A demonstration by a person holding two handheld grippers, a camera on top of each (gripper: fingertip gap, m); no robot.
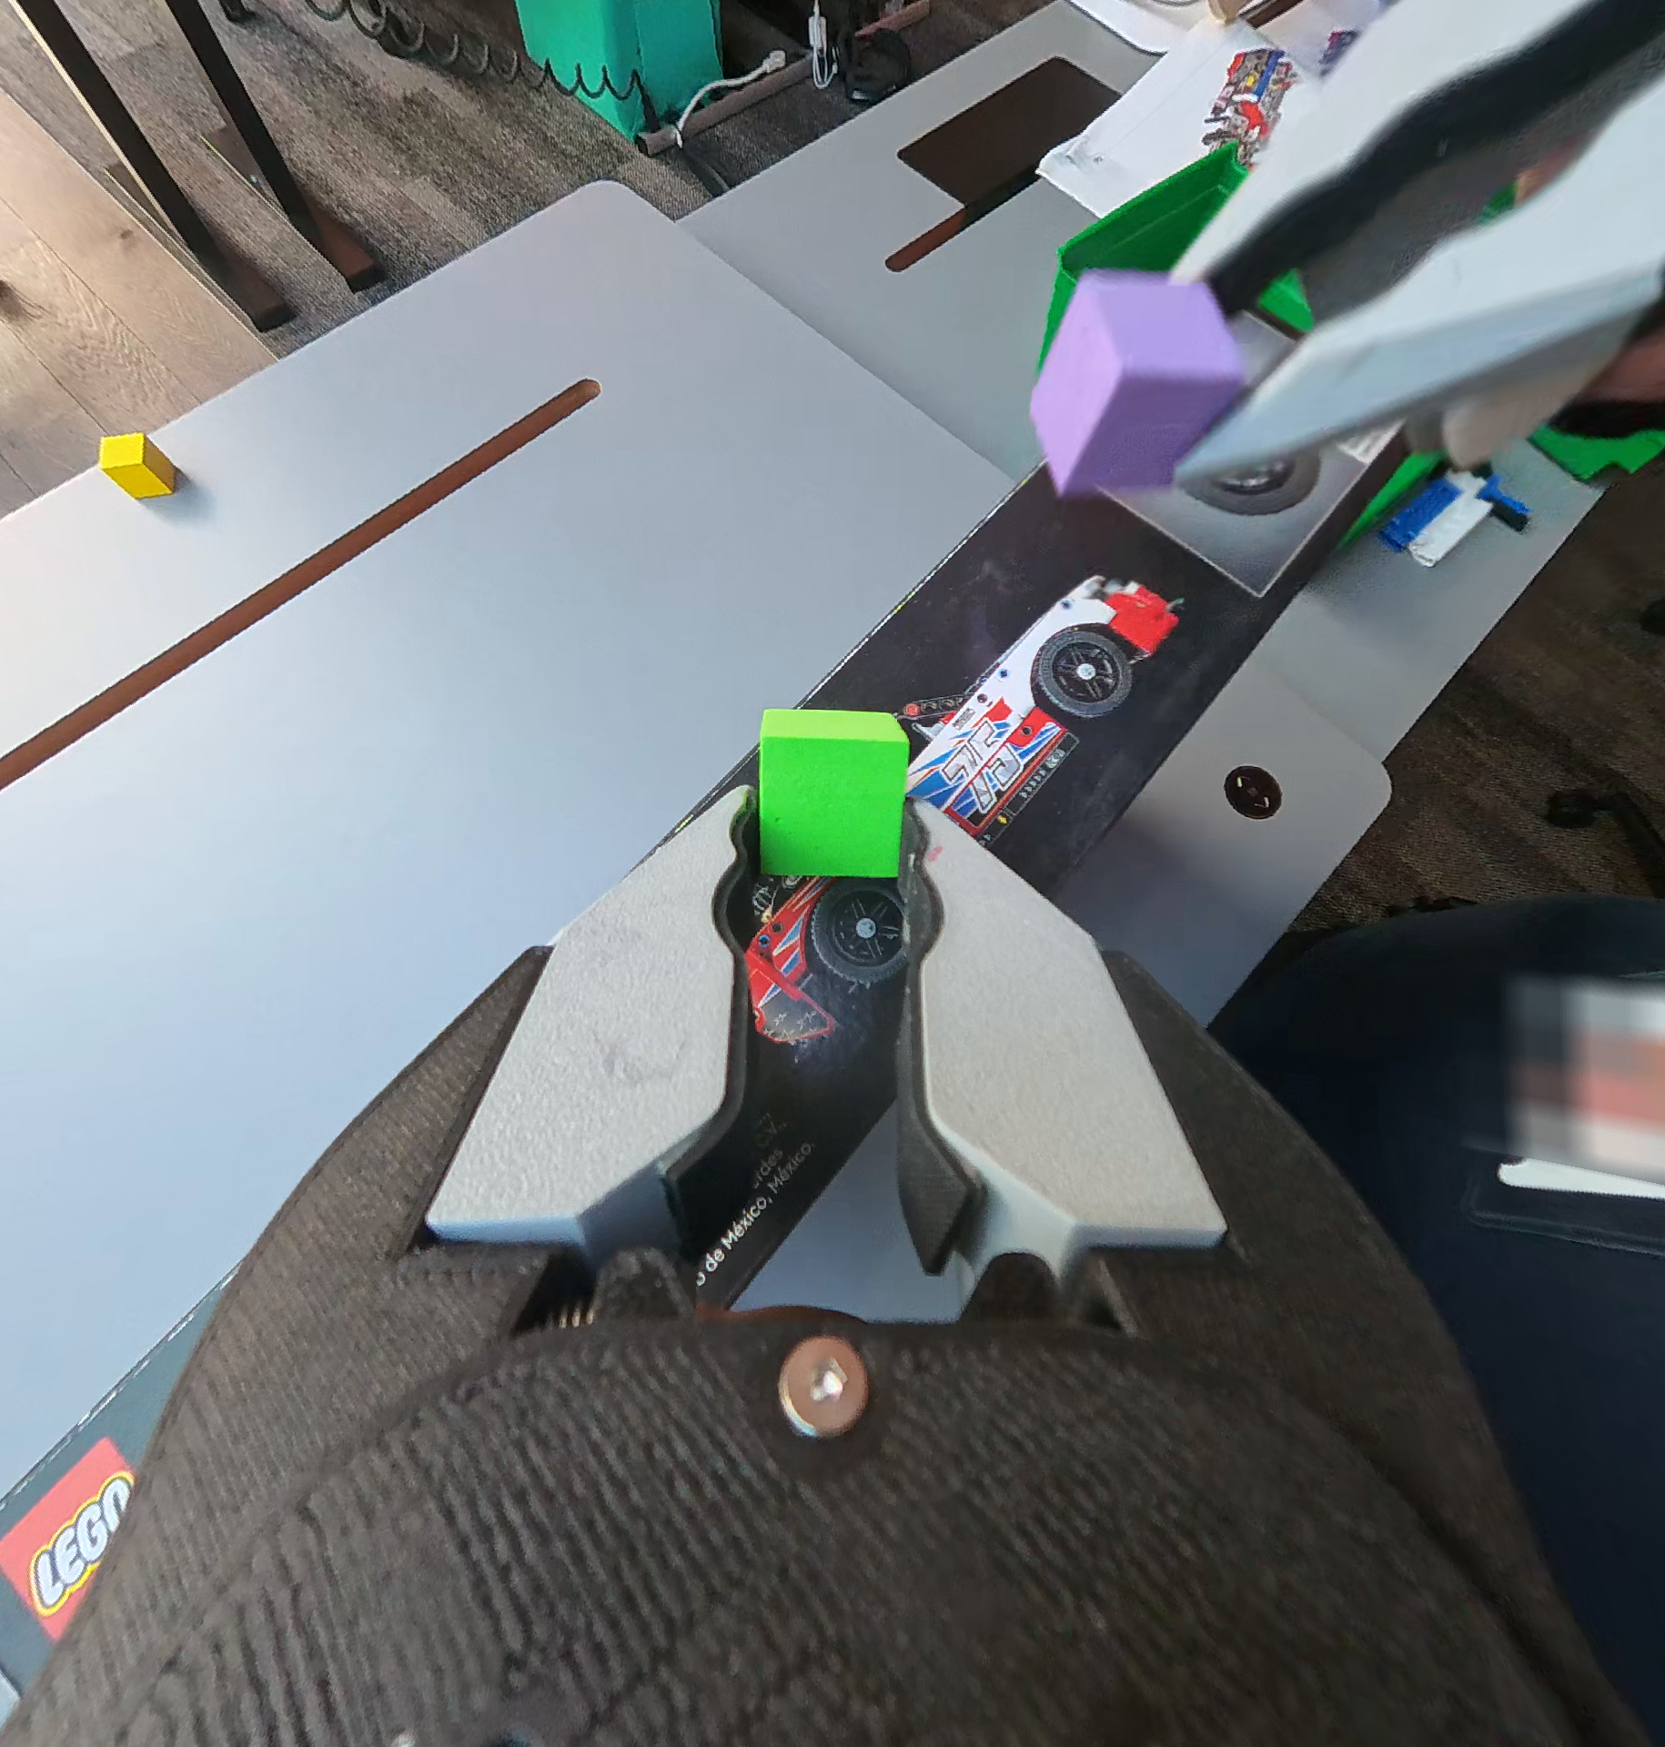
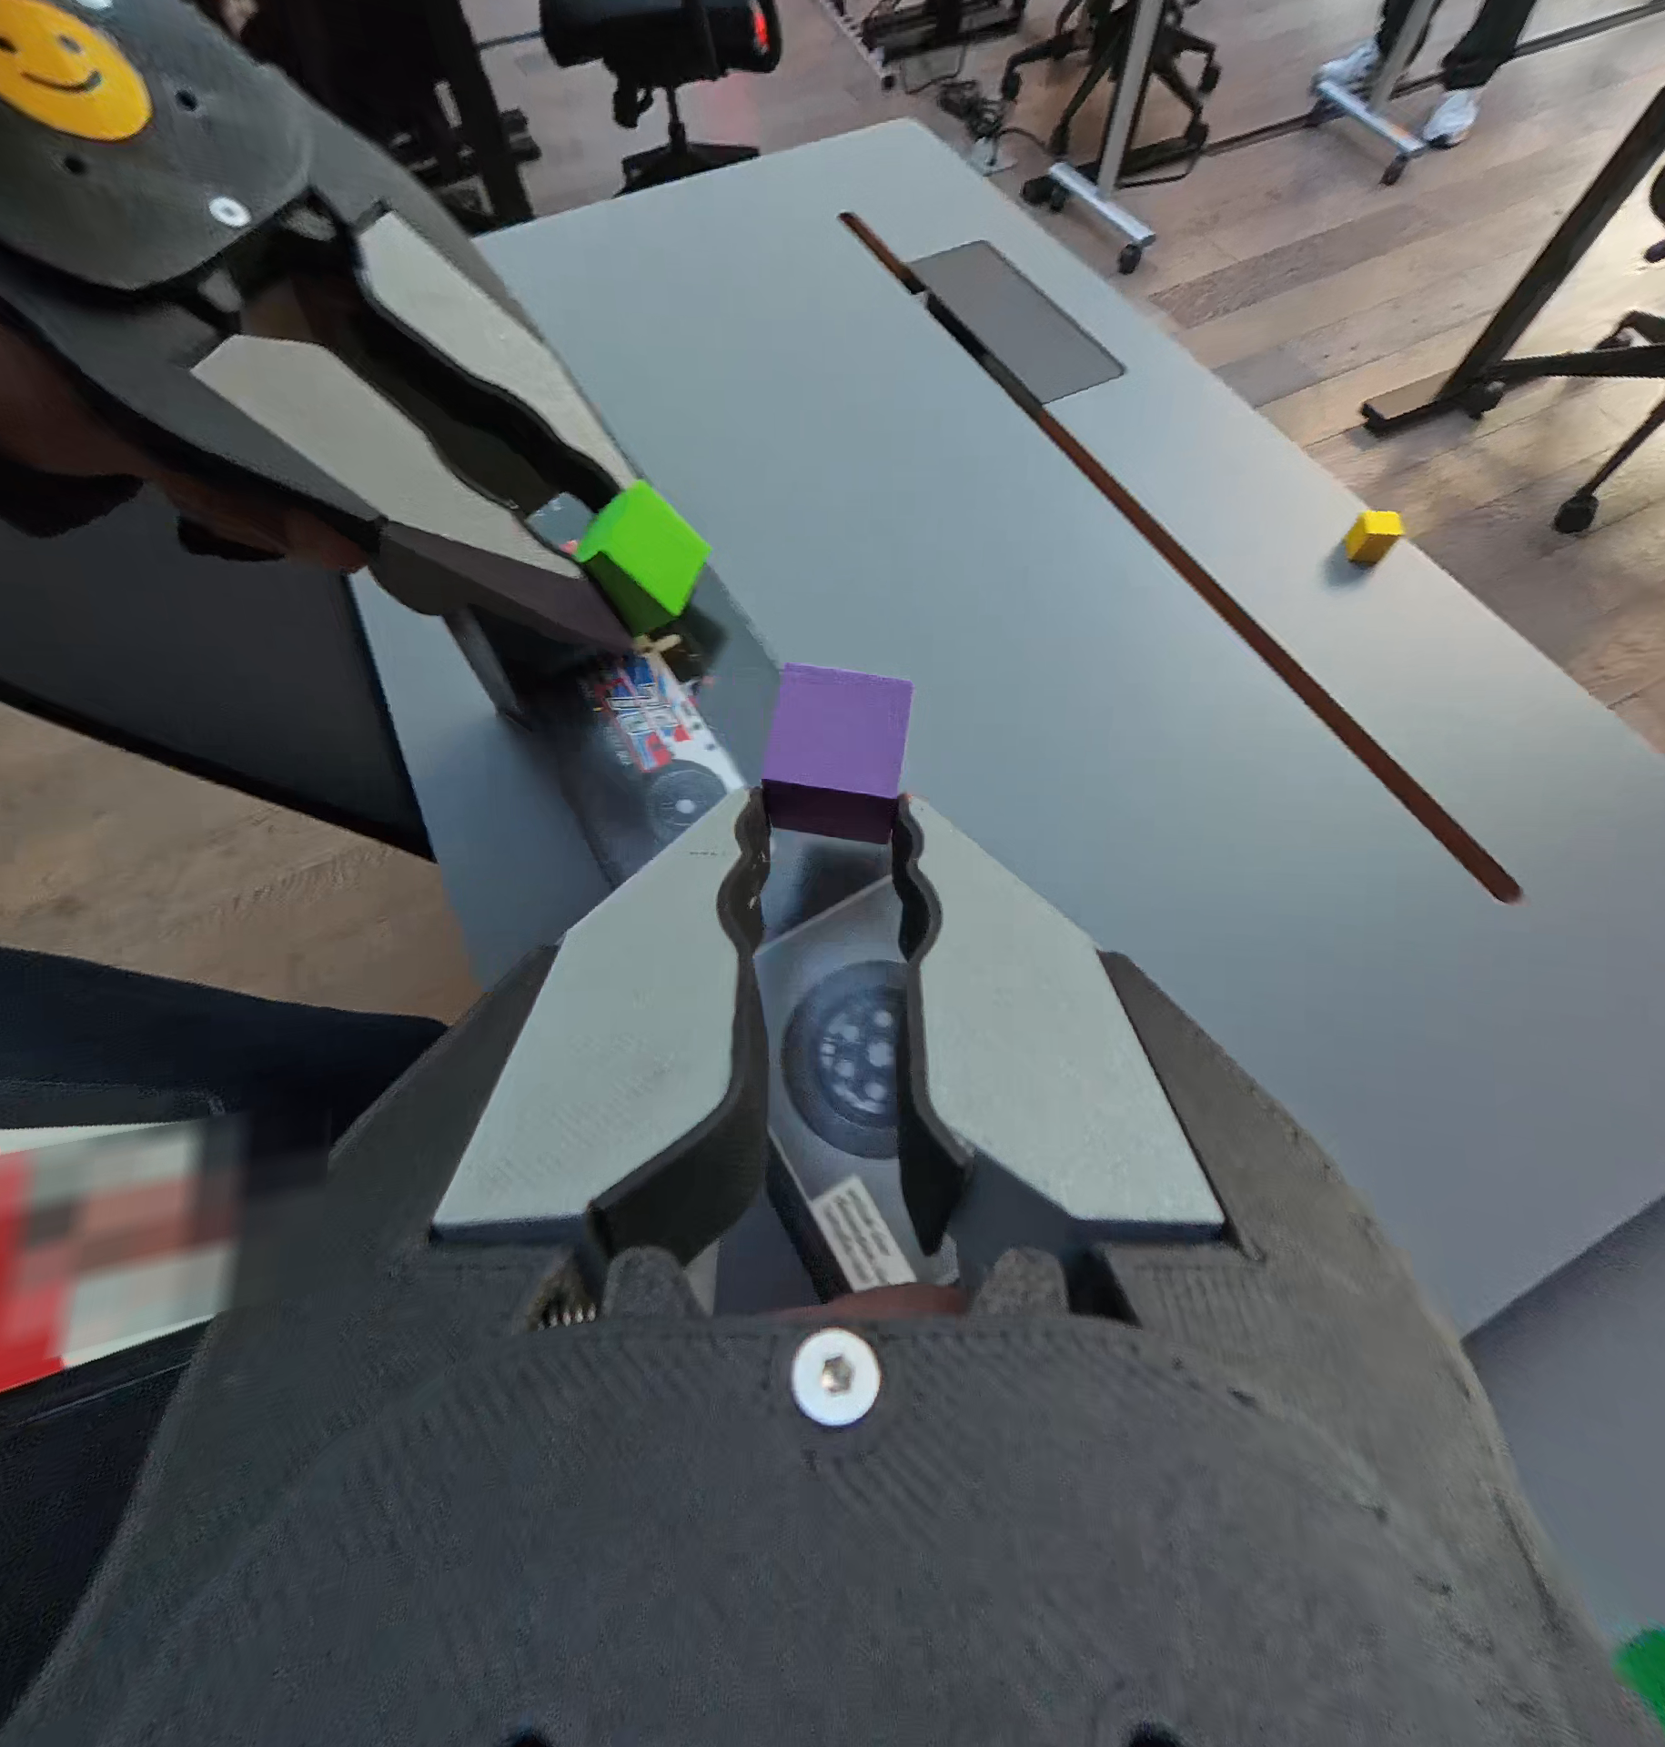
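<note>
Your left gripper (image 1: 831,832) grips the green cube (image 1: 831,794) and your right gripper (image 2: 831,821) the purple cube (image 2: 838,747) at their fingertips, above the printed box (image 1: 1093,718) on the desk (image 1: 432,662); both look light, rigid, smooth-sided, so pinch opposite flat faces squarely.

Place: office or lab workroom | Signs: grey desks (image 2: 1046,586) with cable slots (image 2: 1188,567), rolling office chairs (image 2: 677,57), wooden floor (image 2: 1377,284), floor cables (image 1: 763,66)
</note>
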